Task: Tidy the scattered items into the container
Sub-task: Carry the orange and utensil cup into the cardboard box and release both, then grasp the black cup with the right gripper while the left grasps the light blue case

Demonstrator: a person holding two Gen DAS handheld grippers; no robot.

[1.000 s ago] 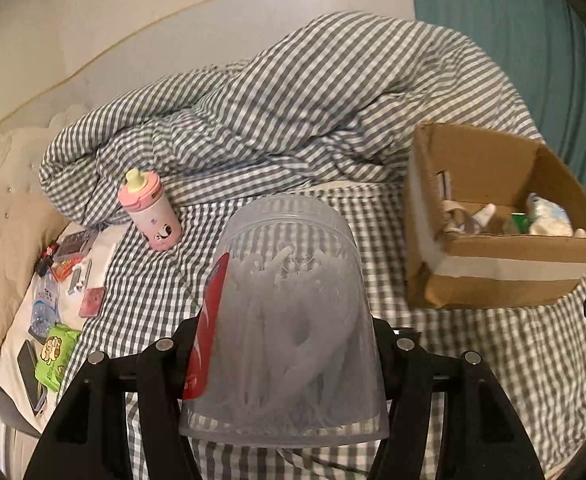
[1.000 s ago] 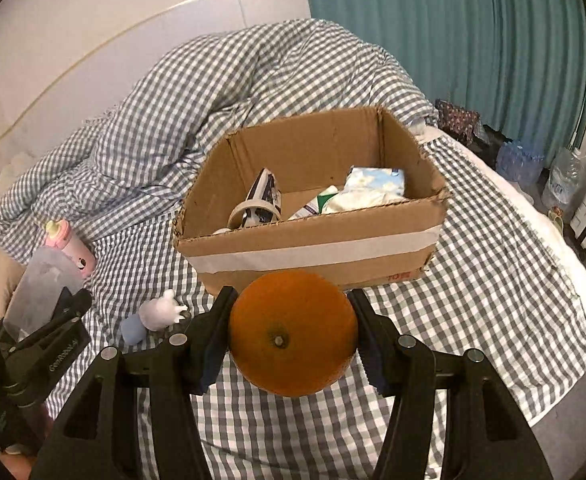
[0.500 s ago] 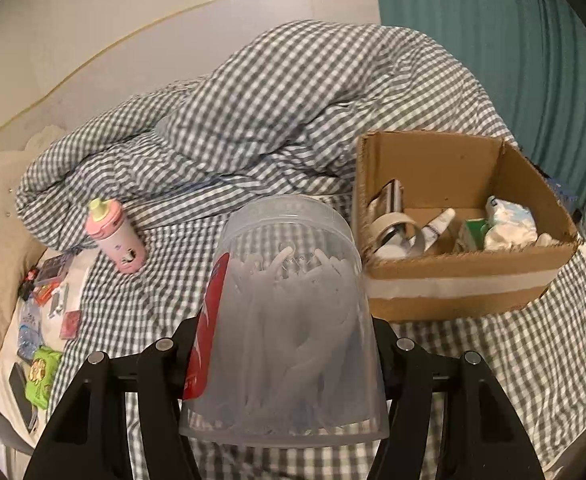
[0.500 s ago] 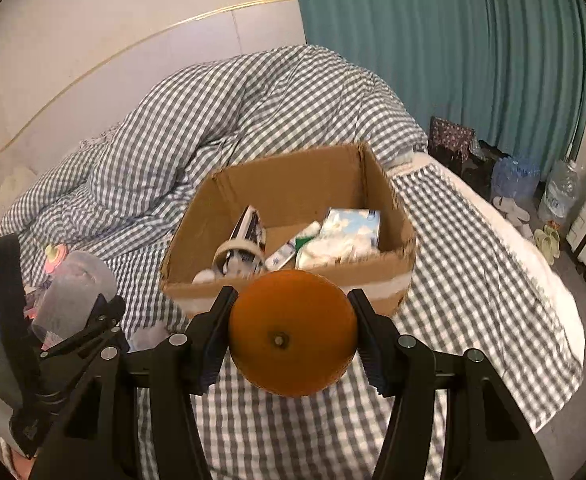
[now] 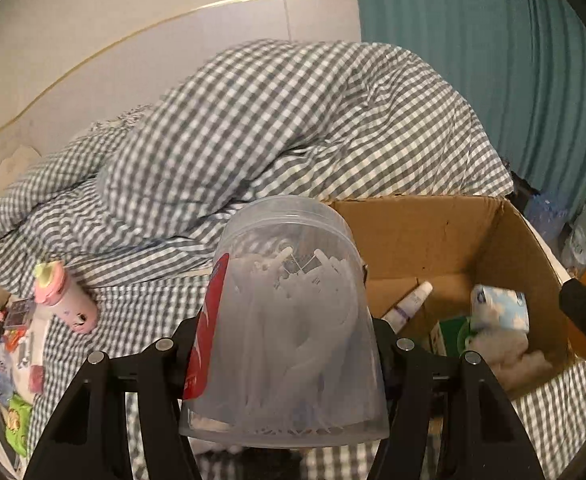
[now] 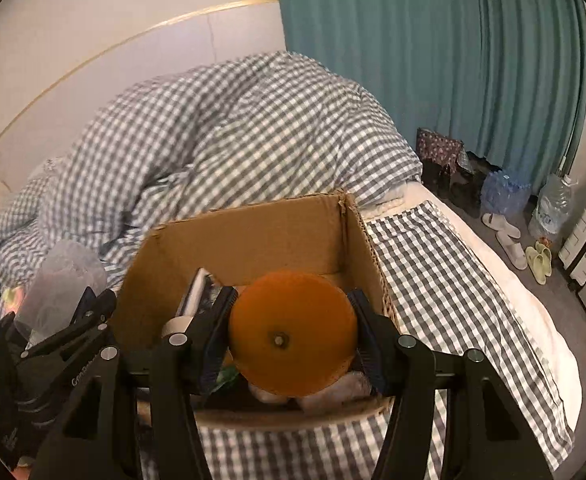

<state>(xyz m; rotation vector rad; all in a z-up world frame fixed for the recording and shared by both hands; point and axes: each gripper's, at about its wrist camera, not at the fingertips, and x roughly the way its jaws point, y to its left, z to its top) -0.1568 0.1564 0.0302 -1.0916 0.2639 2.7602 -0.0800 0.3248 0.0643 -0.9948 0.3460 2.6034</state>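
Both loads hang at the open brown cardboard box [image 6: 253, 248] on the gingham bed. The right tool [image 6: 291, 334] is clamped on a round, smooth-skinned orange [image 6: 293, 332] above the box's inside; release it low so it cannot roll out. The left tool [image 5: 283, 344] grips a translucent, ribbed plastic tub of white utensils [image 5: 285, 312] at the box's left wall; carry it past that stiff rim first.

You've got a frosted translucent plastic tub [image 5: 285, 320] with a glossy red label, a matt dimpled-skin orange [image 6: 293, 332], a raw corrugated cardboard box [image 6: 253, 240], woven gingham cloth bedding [image 5: 273, 120], and matt black plastic gripper fingers [image 6: 217, 332].
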